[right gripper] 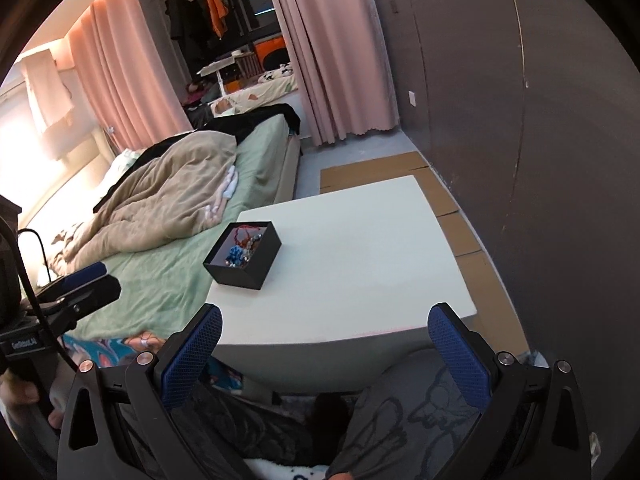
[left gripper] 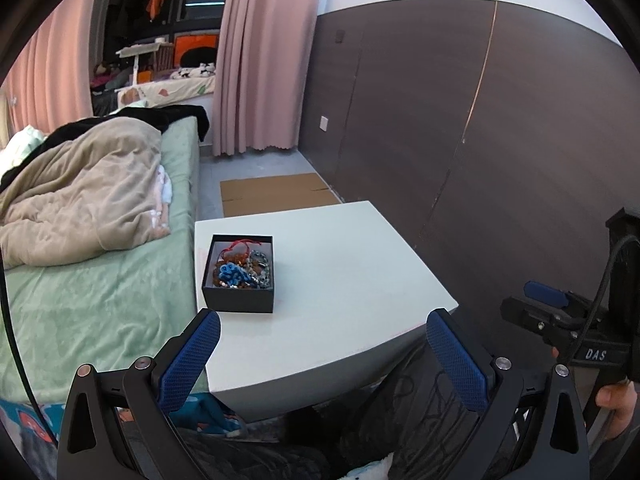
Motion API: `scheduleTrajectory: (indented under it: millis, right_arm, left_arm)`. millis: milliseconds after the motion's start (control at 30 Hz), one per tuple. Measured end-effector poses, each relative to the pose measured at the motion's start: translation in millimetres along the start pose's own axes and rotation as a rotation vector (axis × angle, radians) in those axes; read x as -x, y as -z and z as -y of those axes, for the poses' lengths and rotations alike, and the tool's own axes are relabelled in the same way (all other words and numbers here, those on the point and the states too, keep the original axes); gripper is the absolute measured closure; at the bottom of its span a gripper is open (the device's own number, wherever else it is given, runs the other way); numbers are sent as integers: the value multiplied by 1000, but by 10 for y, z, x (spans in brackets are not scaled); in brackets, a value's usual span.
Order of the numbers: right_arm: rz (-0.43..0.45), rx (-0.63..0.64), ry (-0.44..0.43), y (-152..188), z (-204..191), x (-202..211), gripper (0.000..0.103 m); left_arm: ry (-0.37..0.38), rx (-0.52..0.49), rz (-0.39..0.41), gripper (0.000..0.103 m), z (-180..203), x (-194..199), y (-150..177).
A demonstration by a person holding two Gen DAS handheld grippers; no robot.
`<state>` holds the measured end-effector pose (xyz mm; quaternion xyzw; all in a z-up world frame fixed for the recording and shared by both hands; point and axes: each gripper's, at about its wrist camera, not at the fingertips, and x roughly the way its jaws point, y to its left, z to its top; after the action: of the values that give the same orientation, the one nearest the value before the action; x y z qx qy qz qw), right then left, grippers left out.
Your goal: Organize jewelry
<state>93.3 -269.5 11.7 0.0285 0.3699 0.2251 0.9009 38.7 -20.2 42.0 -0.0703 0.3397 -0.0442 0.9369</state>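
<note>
A small black box [left gripper: 239,300] stands on the left part of a white table [left gripper: 340,272]. It holds a tangle of jewelry [left gripper: 240,270]: red cord, blue cord, grey and brown beads. My left gripper [left gripper: 322,322] hangs open above the table's near edge, just short of the box, with nothing between its blue pads. In the right wrist view the same black box [right gripper: 256,268] with its jewelry [right gripper: 242,250] sits ahead and to the left on the white table [right gripper: 360,264]. My right gripper [right gripper: 326,320] is open and empty over the near edge.
A bed with a green sheet [left gripper: 100,292] and beige blanket [left gripper: 80,200] runs along the table's left side. A dark panelled wall [left gripper: 480,120] stands to the right. Flat cardboard [left gripper: 272,194] lies on the floor beyond the table. The person's knees [right gripper: 360,420] are below the grippers.
</note>
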Motion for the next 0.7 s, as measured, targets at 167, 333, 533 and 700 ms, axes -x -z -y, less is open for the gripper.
scheduleTrajectory:
  millis: [167,333,533,700]
  right_arm:
    - [4,-5,-20,52,4,28,0]
    - [12,1,-25,75,15,48,0]
    - [21,-13,-30,75,133,114,0]
    - [22,-22,-26,71,181,142,0]
  left_arm:
    - [-15,-15,-1,0,54,9,5]
    - [-15,-19,2,0,113,-10,28]
    - [-19,-45,3,0,190,-1,30]
    - [-11,-51,0,0,221,2,39]
